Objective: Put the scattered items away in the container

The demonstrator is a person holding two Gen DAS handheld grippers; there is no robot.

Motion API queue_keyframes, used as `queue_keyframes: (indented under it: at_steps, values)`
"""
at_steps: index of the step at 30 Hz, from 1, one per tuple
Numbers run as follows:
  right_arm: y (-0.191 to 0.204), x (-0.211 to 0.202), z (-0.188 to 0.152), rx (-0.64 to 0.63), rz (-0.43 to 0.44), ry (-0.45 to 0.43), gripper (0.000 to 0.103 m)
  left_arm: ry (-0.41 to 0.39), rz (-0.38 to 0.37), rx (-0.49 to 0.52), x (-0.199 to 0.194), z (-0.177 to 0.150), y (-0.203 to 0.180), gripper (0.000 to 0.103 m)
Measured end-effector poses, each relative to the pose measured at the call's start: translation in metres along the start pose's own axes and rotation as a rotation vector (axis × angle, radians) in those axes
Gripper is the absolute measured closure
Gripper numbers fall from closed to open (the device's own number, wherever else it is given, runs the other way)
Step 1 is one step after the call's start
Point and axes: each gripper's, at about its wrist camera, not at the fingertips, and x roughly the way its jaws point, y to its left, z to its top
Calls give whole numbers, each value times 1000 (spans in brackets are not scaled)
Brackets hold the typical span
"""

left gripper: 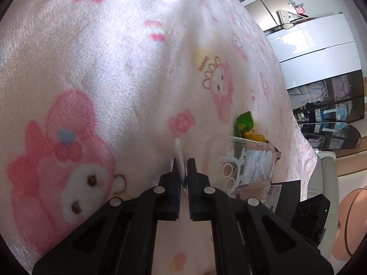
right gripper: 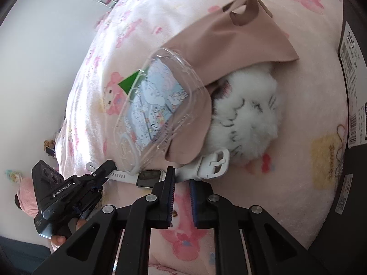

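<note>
Bed w/ pink cartoon-print blanket [left gripper: 110, 73] – white smartwatch [right gripper: 146, 177] strap pinched by left hand-held gripper [left gripper: 183, 171], right one close by.

Watch lies flat on the blanket, long axis running across the right wrist view: holed strap end at left, dark screen mid, buckle end [right gripper: 215, 162] at right. Left hand-held gripper [right gripper: 104, 168] has its jaws closed on the holed strap end – a thin white strip shows between its pads in its own view. Right hand-held gripper [right gripper: 182, 176] sits just short of the buckle-side strap, pointing down at it, jaws nearly closed, nothing between them. Clear phone case [right gripper: 158, 112] overlaps the strap near the screen, resting on a beige bag [right gripper: 220, 41]. Left is the nearer hand; likely lifts the watch out lengthwise.
</note>
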Motion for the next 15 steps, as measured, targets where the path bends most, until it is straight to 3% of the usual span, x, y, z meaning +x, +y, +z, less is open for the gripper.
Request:
queue_keyframes:
  at_steps: [9, 15]
  values:
    - [30, -41, -9, -33, 64, -99, 100, -72, -95, 174, -62, -26, -56, 102]
    - [12, -114, -20, -36, 109, -204, 100, -60, -173, 316, -89, -46, -117, 102]
